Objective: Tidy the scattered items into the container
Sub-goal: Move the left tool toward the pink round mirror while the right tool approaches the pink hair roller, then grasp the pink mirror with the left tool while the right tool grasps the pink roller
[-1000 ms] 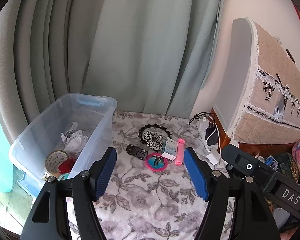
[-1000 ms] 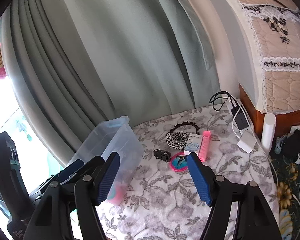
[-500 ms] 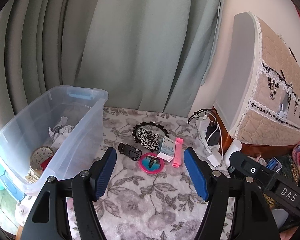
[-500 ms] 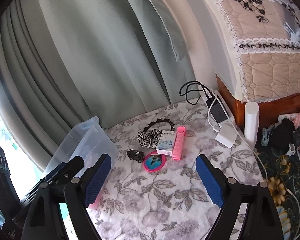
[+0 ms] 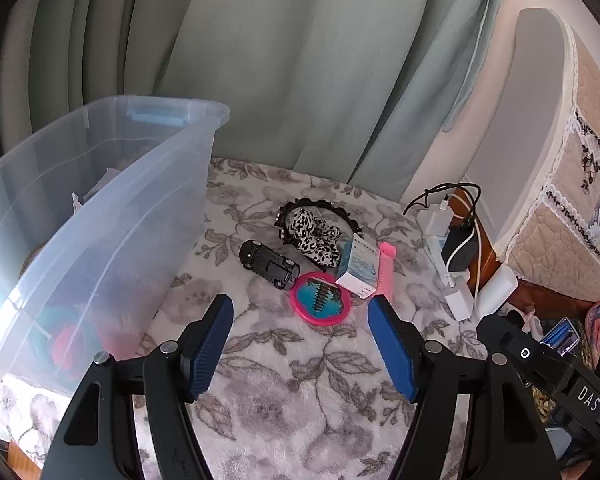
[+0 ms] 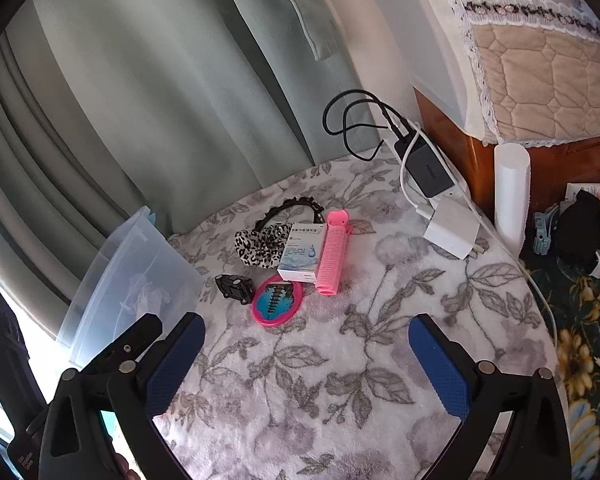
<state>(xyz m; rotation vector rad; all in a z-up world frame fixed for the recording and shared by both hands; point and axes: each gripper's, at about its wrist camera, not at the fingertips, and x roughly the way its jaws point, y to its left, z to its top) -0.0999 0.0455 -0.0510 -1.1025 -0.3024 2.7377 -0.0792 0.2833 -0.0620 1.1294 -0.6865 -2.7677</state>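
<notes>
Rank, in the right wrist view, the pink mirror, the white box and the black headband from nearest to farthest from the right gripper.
1. Pink mirror, left of centre, closest to the right gripper.
2. White box, behind the mirror.
3. Black headband, farthest, toward the curtain.

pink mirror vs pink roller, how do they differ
The mirror is a flat disc lying face up, with a blue reflecting centre; the roller is a long ribbed tube lying on its side. The mirror sits nearer both open grippers, next to the toy car; the roller lies farther back against the small box. Both are pink and still out on the floral cloth, not in the bin.
</notes>
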